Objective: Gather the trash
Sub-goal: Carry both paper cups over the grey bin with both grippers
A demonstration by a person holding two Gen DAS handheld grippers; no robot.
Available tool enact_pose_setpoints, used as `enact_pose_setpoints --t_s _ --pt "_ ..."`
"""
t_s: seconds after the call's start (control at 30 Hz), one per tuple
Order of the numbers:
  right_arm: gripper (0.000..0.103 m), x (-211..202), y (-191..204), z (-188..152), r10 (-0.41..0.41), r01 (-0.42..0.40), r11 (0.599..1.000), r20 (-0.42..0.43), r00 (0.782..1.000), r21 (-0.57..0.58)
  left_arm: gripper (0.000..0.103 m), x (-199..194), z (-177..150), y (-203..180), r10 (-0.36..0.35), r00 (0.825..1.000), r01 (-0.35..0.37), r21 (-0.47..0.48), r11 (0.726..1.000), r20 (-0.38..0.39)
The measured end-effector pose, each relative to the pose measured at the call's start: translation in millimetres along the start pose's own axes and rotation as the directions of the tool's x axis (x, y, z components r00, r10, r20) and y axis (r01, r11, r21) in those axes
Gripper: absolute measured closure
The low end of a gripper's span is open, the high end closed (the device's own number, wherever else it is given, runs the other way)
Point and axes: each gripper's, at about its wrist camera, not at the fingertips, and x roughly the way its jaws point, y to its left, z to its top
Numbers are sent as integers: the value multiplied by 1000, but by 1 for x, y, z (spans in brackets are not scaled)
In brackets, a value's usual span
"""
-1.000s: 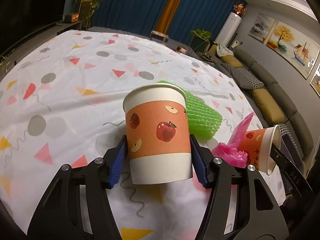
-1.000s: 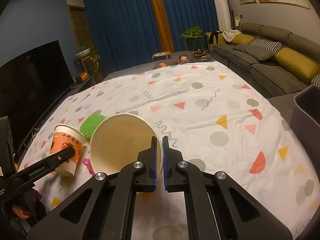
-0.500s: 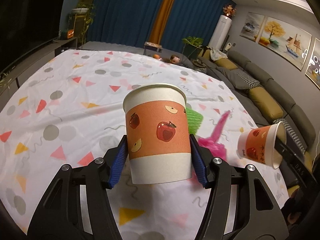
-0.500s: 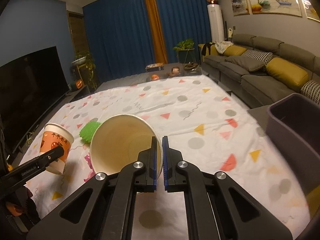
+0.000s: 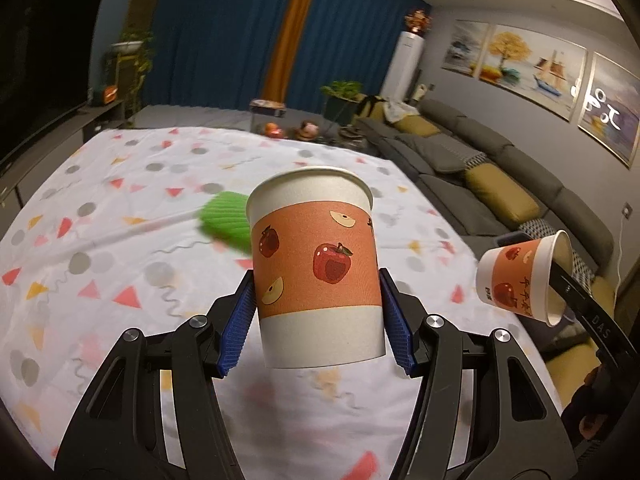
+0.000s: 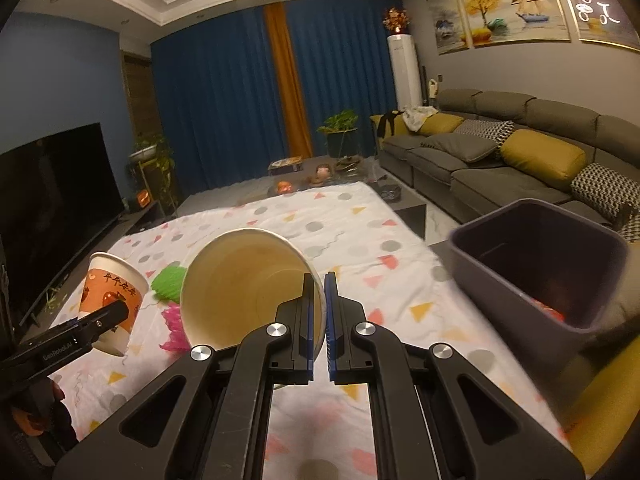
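My left gripper (image 5: 316,316) is shut on an upright apple-print paper cup (image 5: 316,264), held above the patterned tablecloth (image 5: 120,208). My right gripper (image 6: 319,320) is shut on the rim of a second paper cup (image 6: 244,288), tipped with its mouth toward the camera; this cup also shows in the left wrist view (image 5: 524,280). The left-held cup shows in the right wrist view (image 6: 110,300). A green foam net (image 5: 226,220) and a pink plastic bag (image 6: 174,328) lie on the cloth. A dark trash bin (image 6: 536,264) stands at the table's right.
A grey sofa (image 6: 500,160) with yellow cushions runs along the right. A television (image 6: 52,208) stands on the left. A low table with fruit (image 6: 304,172) and a potted plant (image 6: 340,128) are beyond the cloth's far edge.
Both grippers have lifted and moved rightward with their cups. The trash bin has come more fully into the right wrist view. The foam net has shifted left in the left wrist view.
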Motion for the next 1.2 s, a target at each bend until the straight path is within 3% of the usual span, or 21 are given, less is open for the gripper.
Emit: enact_pose_setpoints --t_s 0.57,1.2 --pt "97 -44 -89 2 -131 126 990 61 990 67 45 13 -11 -134 -156 988 157 170 973 -23" --pt "97 -57 -188 16 -316 300 941 90 945 155 45 71 -5 -269 -287 953 302 303 904 -94"
